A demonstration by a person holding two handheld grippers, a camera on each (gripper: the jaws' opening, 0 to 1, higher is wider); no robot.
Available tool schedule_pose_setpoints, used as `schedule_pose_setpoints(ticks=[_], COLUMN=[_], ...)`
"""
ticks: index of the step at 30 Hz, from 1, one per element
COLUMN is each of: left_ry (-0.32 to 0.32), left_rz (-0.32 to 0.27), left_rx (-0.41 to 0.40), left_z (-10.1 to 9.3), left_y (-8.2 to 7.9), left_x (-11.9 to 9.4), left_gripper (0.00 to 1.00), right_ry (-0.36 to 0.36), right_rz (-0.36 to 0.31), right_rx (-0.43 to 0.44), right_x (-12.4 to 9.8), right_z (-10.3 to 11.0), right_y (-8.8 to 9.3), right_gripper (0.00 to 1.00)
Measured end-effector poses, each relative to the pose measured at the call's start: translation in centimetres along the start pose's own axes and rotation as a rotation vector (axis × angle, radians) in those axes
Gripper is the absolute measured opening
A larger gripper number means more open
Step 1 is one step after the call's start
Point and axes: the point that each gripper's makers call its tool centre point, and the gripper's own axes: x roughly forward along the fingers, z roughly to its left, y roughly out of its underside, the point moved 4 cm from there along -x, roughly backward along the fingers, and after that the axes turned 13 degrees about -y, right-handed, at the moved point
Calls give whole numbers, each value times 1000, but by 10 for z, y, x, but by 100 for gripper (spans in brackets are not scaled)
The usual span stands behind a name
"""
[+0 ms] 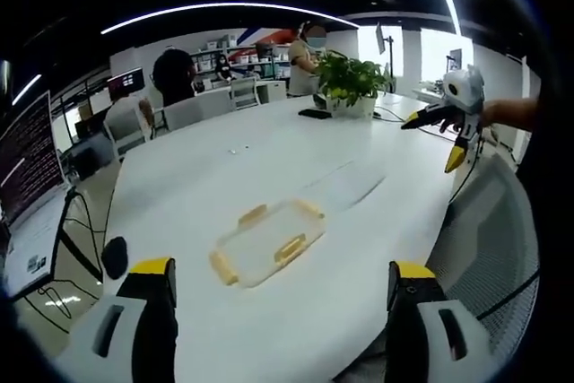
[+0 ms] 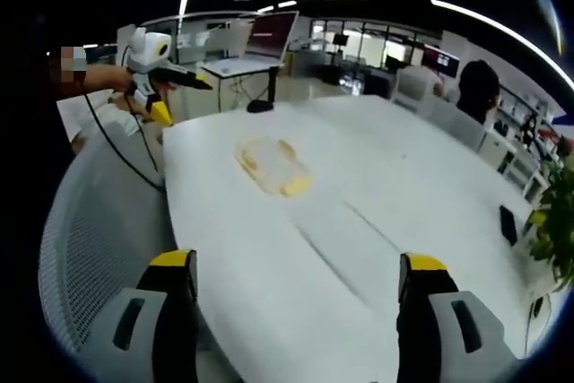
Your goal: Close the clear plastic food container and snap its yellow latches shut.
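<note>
The clear plastic container lies flat on the white table, with yellow latches along its edges. Beside it lies a faint clear flat shape; whether it is a lid I cannot tell. My left gripper is open, held off the table's near edge with the container ahead between its jaws; from the other side this left gripper hangs in a hand above the table corner. My right gripper is open too and well short of the container; across the table, the right gripper hovers in the air.
A potted plant and a dark phone sit at the far end. A grey mesh chair stands at the near table edge. A monitor, cables, other chairs and people stand around the table.
</note>
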Motion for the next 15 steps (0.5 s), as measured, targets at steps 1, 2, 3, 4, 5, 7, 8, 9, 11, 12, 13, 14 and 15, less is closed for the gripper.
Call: schedule_pose_setpoints(ticks=[1,2,3,4,5,7,8,9,11,12,13,14,15], left_ry=[1,4,4,6,9,15,16,18,21,23,25,26,28], left_rz=[2,3,4,6,8,11,14,15,19,20,23,26,28], left_rx=[3,9,14,18,22,31,34,35,36,37,40,42,45], left_z=[1,2,3,4,4,5,6,7,7,7,8,8,8], left_y=[0,0,0,0,1,2,2,3,4,5,6,7,8], left_x=[1,2,3,4,4,6,7,8,9,10,11,11,12], left_gripper=[95,95,95,94,94,93,93,92,92,92,91,91,91], right_ry=[-5,-11,-16,-22,-27,-40,-47,-53,-61,-63,-65,-68,-70], right_rz=[1,3,5,7,9,17,21,25,36,37,37,37,36], right_rx=[-4,-10,-14,-18,-21,-30,-35,-39,-51,-54,-55,-55,-58], right_x=[1,3,5,6,8,11,13,14,17,19,20,22,24], right_z=[0,-1,-2,-2,-3,-4,-4,-4,-5,-6,-6,-7,-8], right_y=[-1,-2,-3,-4,-5,-5,-6,-6,-7,-7,-8,-8,-9], right_gripper=[91,91,91,91,90,90,90,90,89,89,89,89,89])
